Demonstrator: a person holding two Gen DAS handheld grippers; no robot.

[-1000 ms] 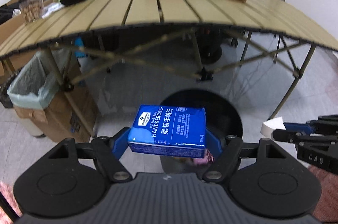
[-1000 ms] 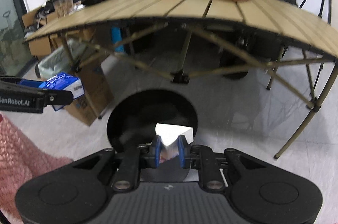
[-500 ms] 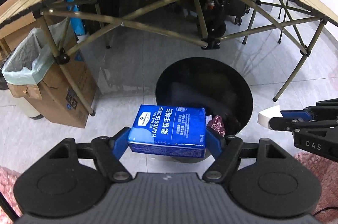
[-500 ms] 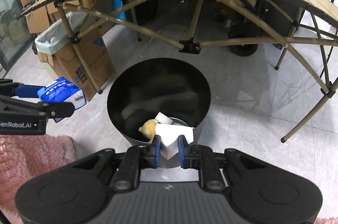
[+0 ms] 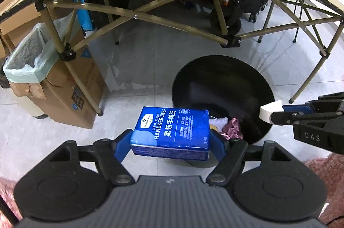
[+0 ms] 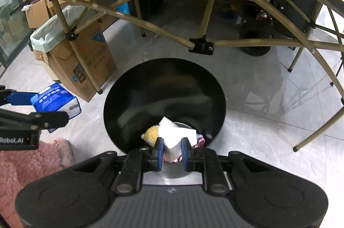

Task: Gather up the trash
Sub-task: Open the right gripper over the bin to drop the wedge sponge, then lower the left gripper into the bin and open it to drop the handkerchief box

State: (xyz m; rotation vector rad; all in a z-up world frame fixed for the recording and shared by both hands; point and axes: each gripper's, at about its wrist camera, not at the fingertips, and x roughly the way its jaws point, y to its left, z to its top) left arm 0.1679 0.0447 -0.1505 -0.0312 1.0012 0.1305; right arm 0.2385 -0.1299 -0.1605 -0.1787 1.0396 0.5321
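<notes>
Black bin bottom partly hidden by white paper.

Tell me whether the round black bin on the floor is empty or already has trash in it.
Not empty. The round black bin already holds a yellow lump, a white piece and crumpled pink-purple wrapping at its bottom; most of its depth is unfilled.

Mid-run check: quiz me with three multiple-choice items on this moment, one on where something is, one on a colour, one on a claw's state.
1. Where is the black bin?
A. on the table
B. on the floor before the table
C. inside the cardboard box

2. What colour is the tissue pack?
A. blue
B. red
C. green

3. How is the right claw?
A. wide open, empty
B. out of view
C. shut on white paper

Answers: B, it stands on the floor tiles; A, blue wrapper in the left claw; C, pads pinch the paper.
</notes>
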